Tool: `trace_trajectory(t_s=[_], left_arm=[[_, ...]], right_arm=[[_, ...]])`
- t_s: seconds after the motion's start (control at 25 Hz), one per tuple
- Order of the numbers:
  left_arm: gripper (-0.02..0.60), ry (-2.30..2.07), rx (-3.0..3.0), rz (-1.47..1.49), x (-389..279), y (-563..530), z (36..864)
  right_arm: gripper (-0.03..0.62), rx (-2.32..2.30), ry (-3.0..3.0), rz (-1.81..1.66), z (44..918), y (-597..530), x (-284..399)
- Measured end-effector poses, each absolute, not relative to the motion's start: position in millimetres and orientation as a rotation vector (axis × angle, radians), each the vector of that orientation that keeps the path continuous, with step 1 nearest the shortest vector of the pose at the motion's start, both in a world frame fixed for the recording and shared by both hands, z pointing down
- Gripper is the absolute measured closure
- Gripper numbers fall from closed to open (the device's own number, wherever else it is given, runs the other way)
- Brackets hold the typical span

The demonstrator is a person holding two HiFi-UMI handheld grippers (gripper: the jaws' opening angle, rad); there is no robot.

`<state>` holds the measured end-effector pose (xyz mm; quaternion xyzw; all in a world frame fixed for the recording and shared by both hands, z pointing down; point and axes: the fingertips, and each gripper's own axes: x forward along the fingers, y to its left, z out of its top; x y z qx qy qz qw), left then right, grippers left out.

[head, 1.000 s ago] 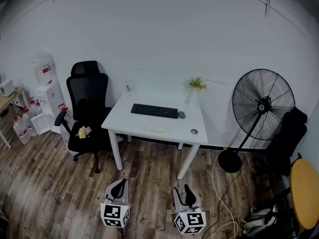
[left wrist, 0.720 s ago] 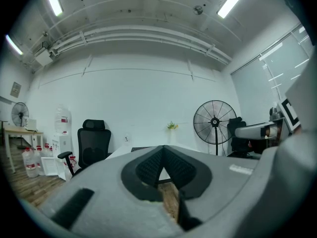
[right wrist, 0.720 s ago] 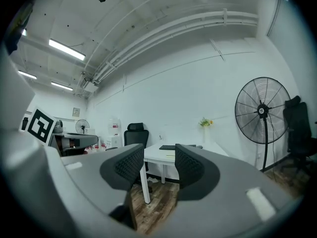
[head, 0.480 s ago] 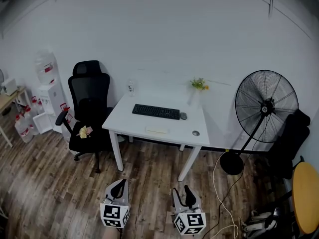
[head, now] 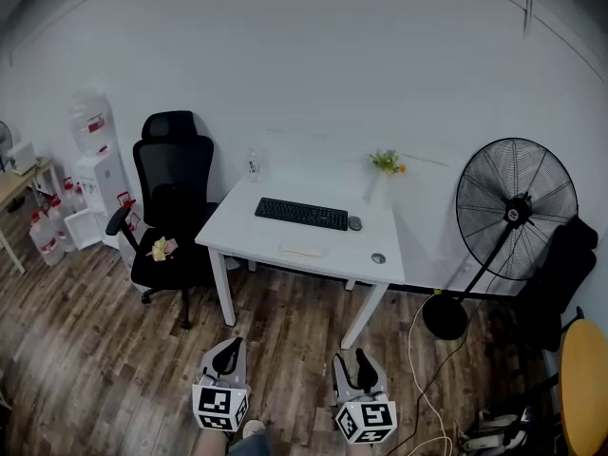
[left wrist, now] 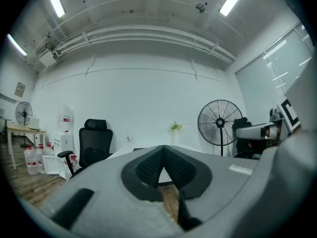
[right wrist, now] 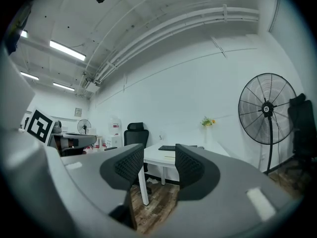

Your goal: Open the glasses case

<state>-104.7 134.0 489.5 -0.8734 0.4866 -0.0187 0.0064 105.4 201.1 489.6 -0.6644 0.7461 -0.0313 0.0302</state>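
White desk (head: 237, 226) stands well ahead, so presumably both idle low: left hand-held gripper (head: 227, 354) pinched together, empty; right hand-held gripper (head: 362, 361) slightly parted, empty.

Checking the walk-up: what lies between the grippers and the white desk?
Head view: only bare brown wood-plank floor between the left gripper, the right gripper and the white rectangular desk.

Counts, desk scene.
On desk (head: 245, 234): 1 keyboard (head: 301, 214), 1 mouse (head: 355, 223), 1 flower vase (head: 385, 169); beside desk: 1 chair (head: 171, 198), 1 fan (head: 516, 210); in front of desk: 2 grippers, left gripper (head: 228, 351) + right gripper (head: 362, 359).
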Motion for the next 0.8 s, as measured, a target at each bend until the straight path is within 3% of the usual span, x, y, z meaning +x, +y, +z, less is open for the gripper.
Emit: trace_trajectory(t_s=[0.44,0.8], left_arm=[[0.574,1.505,-2.763,-0.037,-80,38,507],[0.574,1.444,-2.803,-0.028,-42,-119,504]], right_arm=[[0.404,-2.068,2.334,-0.094,506,114,124],[0.404,-2.123,2.315,-0.107,517,-28,155]])
